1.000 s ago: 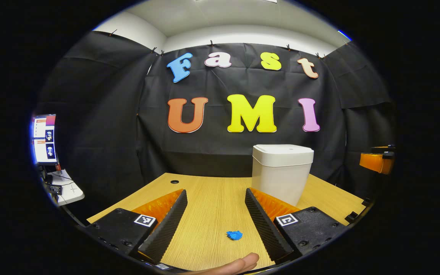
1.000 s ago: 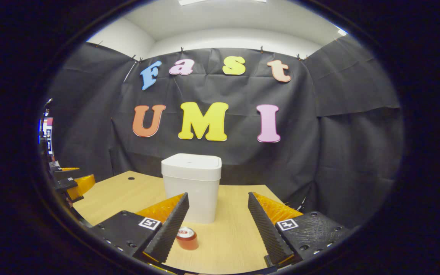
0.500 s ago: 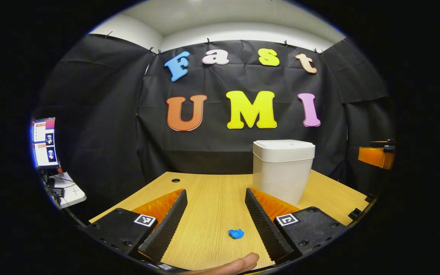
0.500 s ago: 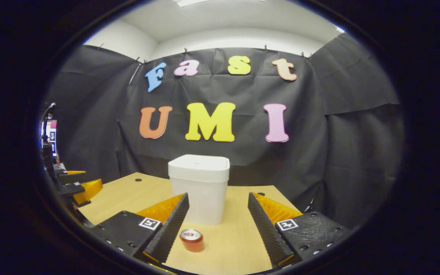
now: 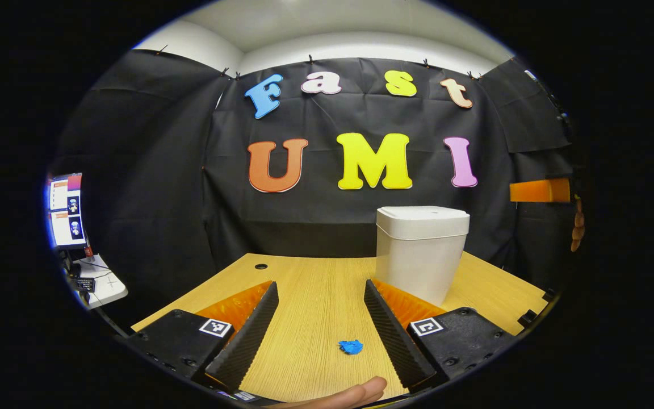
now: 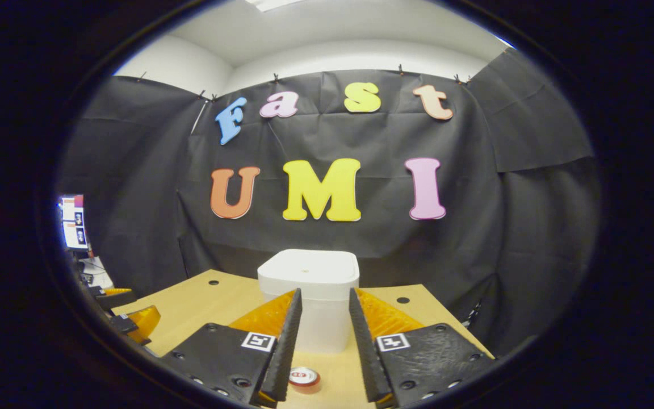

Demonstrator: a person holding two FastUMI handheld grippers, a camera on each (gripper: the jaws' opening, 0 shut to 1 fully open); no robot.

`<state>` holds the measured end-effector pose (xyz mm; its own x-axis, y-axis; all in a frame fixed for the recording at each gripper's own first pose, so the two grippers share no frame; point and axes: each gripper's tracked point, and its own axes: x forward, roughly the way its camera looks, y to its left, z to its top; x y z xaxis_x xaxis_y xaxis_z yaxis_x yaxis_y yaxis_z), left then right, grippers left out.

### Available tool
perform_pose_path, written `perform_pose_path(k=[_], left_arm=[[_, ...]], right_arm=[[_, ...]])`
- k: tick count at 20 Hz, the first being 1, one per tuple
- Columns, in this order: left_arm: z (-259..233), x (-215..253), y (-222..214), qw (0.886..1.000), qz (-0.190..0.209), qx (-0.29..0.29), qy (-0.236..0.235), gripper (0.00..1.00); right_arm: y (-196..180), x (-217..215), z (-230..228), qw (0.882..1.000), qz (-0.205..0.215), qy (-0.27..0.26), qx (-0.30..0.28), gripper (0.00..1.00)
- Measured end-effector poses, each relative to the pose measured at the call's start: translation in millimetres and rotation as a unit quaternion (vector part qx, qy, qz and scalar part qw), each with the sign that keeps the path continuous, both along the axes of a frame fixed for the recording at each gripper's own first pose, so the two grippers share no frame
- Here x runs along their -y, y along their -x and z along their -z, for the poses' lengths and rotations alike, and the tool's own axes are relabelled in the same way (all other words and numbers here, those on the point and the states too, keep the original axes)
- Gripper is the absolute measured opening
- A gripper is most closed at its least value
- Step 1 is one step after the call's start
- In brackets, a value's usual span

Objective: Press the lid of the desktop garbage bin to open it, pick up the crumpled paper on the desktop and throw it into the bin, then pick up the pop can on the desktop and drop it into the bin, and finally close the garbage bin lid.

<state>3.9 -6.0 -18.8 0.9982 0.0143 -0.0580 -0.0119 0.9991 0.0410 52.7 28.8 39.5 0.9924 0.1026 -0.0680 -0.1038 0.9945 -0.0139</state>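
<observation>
The right gripper [image 6: 322, 341] had its fingers partly apart, with a gap left between them, and it held nothing. The bin [image 6: 309, 295] stood right ahead of it, between the two fingers in the right gripper view. The lid [image 6: 308, 266] was flat and shut, a bit above the fingertips and farther off. The can [image 6: 304, 379] stood upright on the desk [image 6: 191, 301], low between the fingers and nearer than the bin.

The left gripper [image 5: 320, 318] had its fingers spread wide and was empty too. The paper [image 5: 351, 346] lay on the desk just ahead of it, between the fingers and closer to the right one. From this gripper the bin [image 5: 420, 253] stood ahead and off to the right. Part of the other gripper [image 5: 534, 191] showed far right, up at about lid height.

The lid had to be pressed first, I think. The right gripper was lined up with the bin, so it looked like the one to do it. It would need to go forward and up over the lid, then push down.
</observation>
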Motion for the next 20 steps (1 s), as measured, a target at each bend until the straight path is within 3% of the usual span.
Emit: perform_pose_path(k=[1,3,5,6,8,10,12,20], left_arm=[[-1,0,1,1.000,0.001,0.000,0.000,0.98],[-1,-1,1,1.000,0.004,0.003,-0.001,0.98],[-3,-1,1,1.000,0.005,0.005,-0.001,0.98],[-3,-2,1,1.000,0.005,0.005,0.000,0.98],[-2,-5,0,1.000,0.005,0.004,0.003,0.98],[-1,-10,-2,1.000,0.000,0.001,0.006,0.98],[2,-16,-4,1.000,-0.010,-0.004,0.010,0.98],[9,-18,-7,1.000,-0.015,-0.015,0.003,0.98]], right_arm=[[-8,-8,-2,1.000,-0.005,-0.004,-0.007,0.44],[-25,-19,-5,1.000,-0.010,-0.001,-0.019,0.40],[-44,-28,-8,1.000,-0.010,-0.007,-0.029,0.06],[-53,-35,-4,0.999,-0.019,-0.011,-0.039,0.01],[-71,-47,-6,0.998,-0.029,0.006,-0.049,0.00],[-86,-41,-6,0.998,-0.001,0.042,-0.056,0.00],[-99,-56,0,0.997,-0.013,0.045,-0.065,0.00],[-150,-53,27,0.993,0.016,0.055,-0.100,0.00]])
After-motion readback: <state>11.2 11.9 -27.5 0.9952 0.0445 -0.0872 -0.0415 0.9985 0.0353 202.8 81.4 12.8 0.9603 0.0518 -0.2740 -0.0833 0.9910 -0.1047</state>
